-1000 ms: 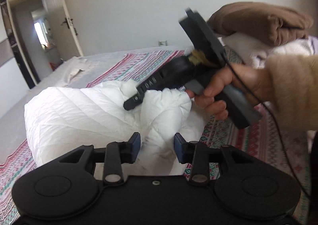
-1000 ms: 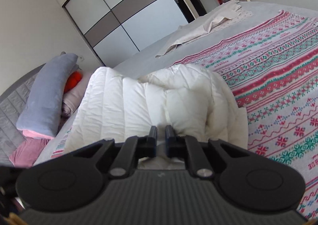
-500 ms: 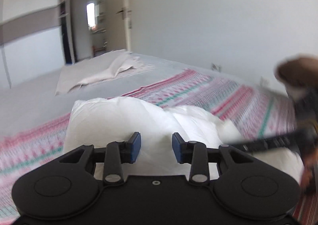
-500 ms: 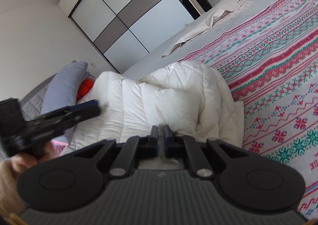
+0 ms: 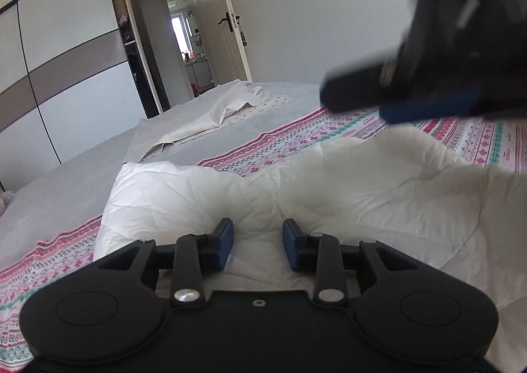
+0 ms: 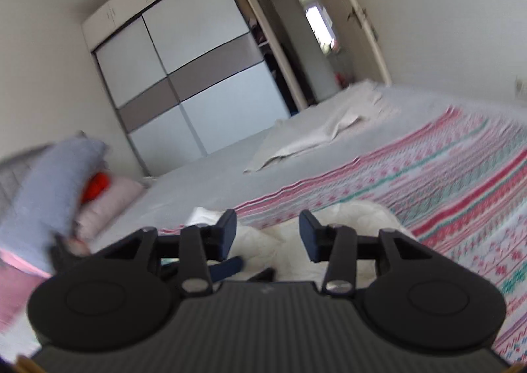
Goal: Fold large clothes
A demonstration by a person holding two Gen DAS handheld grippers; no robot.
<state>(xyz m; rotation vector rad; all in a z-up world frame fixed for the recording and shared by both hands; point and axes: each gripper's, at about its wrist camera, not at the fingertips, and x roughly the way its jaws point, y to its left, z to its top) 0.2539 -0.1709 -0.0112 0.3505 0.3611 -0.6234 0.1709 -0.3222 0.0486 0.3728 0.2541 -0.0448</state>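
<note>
White quilted jacket (image 5: 329, 195), two claws apart

1. We see soft daylight from the bright far doorway window (image 5: 179, 31).
2. The black right-hand gripper (image 5: 425, 76) smears with motion.
3. The right wrist view blurs throughout.
4. Fisheye bends the white-and-grey sliding wardrobe (image 6: 184, 76).

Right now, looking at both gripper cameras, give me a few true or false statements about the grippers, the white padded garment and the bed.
1. The left gripper is open. True.
2. The right gripper is clamped on the white padded garment. False: its jaws are apart, holding nothing.
3. The garment lies on the patterned bedspread. True.
4. The wardrobe doors are solid black. False: white panels with a grey-brown band.
5. A beige cloth lies farther along the bed. True.
</note>
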